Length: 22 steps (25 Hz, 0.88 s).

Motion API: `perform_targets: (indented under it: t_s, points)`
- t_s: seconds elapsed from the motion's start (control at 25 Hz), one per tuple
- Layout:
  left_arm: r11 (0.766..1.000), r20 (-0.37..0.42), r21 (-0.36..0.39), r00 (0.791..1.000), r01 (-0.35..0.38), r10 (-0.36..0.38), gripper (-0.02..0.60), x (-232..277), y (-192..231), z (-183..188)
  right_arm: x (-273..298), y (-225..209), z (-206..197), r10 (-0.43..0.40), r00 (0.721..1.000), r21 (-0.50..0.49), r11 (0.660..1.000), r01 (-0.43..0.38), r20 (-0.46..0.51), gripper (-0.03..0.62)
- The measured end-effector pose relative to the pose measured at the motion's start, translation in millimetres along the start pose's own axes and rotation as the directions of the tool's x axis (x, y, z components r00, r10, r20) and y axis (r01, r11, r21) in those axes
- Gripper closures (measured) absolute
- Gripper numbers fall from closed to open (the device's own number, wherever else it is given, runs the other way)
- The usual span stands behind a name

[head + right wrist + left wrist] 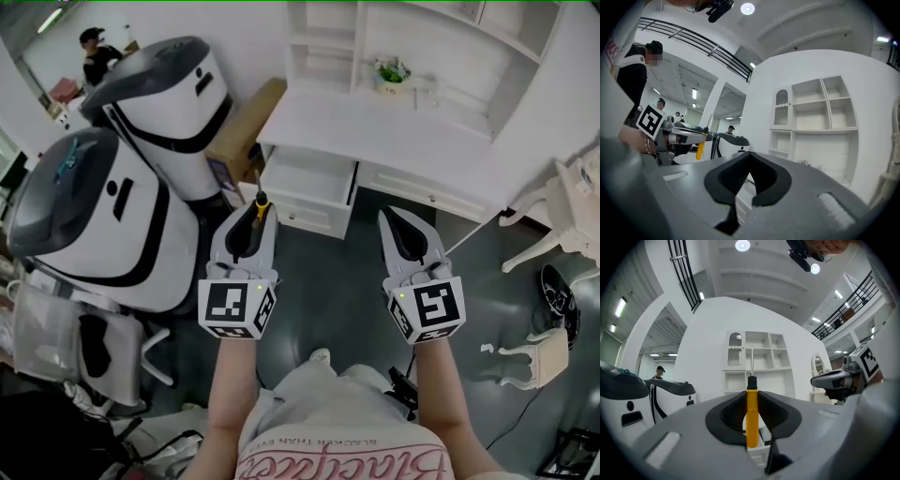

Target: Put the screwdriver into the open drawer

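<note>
- Over a dark floor, head view: left gripper (254, 221) and right gripper (397, 221) are held side by side, both well short of the front edge of the white desk.
- Screwdriver (261, 200) pokes out of the left jaws, its dark shaft aimed toward the open drawer (305, 192).
- That drawer is pulled out under the left end of the surface (375, 127). Nothing can be seen inside it. The drawer beside it is closed.
- Left gripper view: jaws partly closed, with the pads pressing both sides of the yellow handle (751, 416). The handle stands upright in frame. Its black collar and metal shaft run beyond the tips, lined up with the shelf unit (757, 359) ahead.
- Right gripper view: jaws shut tip to tip, nothing between them. The left gripper and its yellow handle show at the frame's left edge.
- Progress, as judged: the pick-up is done and the tool is held securely in mid-air, apart from the desk.
- Left to do: close the gap to the desk, bring the tool over the drawer opening, lower it and let go. Roughly half done.
</note>
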<state>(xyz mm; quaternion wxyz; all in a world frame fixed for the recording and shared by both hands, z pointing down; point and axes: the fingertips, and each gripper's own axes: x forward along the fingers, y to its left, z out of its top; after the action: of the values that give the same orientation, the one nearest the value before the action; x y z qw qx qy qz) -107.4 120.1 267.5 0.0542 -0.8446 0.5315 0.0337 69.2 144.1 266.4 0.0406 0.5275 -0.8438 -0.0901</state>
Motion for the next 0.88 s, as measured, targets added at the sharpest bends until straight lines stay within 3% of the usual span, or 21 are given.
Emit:
perform_targets:
  t_s: [0.36, 0.88]
  points:
    - [1.000, -0.003, -0.020, 1.000, -0.013, 0.013, 0.488, 21, 33, -12, 38, 0, -9, -0.002, 1.000, -0.006, 1.000, 0.002, -0.026, 0.592]
    - [0.999, -0.005, -0.027, 1.000, -0.025, 0.025, 0.488, 60, 49, -24, 75, -24, -25, 0.001, 0.999, 0.001, 1.000, -0.001, -0.036, 0.592]
